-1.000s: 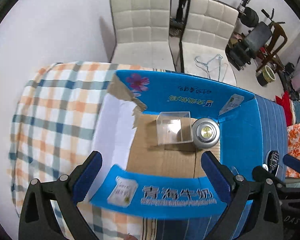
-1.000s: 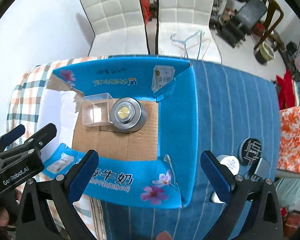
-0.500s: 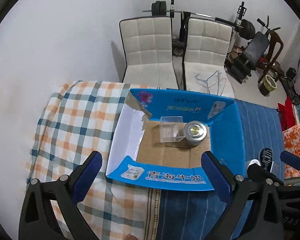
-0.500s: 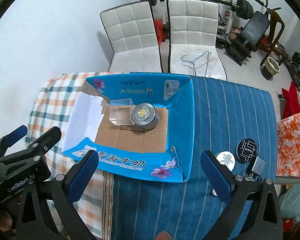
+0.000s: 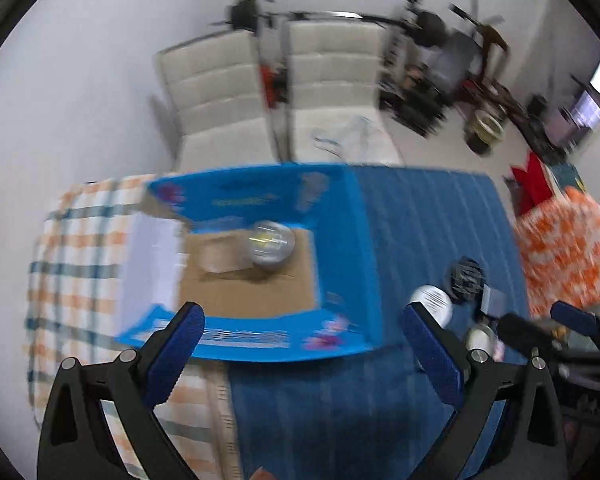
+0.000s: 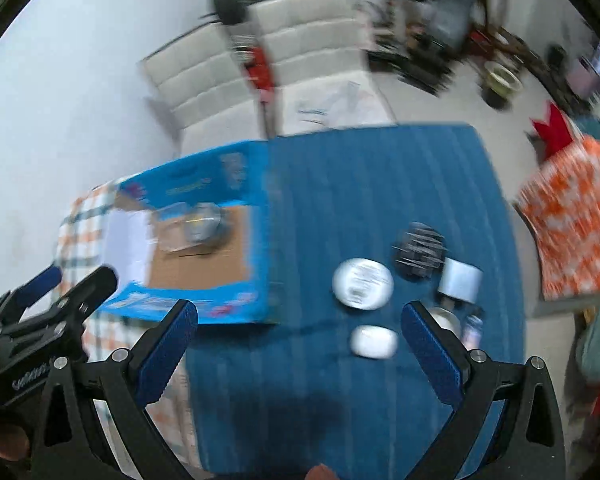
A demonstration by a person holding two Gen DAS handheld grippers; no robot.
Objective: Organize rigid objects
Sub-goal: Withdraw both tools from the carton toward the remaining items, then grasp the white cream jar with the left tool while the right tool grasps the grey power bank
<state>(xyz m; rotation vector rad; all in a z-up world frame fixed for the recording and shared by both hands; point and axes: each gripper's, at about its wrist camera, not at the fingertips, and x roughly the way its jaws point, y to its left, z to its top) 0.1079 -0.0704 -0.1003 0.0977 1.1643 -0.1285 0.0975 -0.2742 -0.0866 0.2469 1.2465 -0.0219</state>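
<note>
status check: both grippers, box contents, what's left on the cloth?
Left hand-held gripper open, empty. Right hand-held gripper open, empty. Blue box holds silver tin and clear case. Loose items beside it: white disc, black disc. Path clear.

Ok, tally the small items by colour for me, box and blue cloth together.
White: 2, a round white tin and a white oval case
Black: 1, a black round disc
Silver: 2, a silver round tin and a silver square box
Clear: 1, a clear plastic cube
Total: 6; blurred bits nearby uncounted.
</note>
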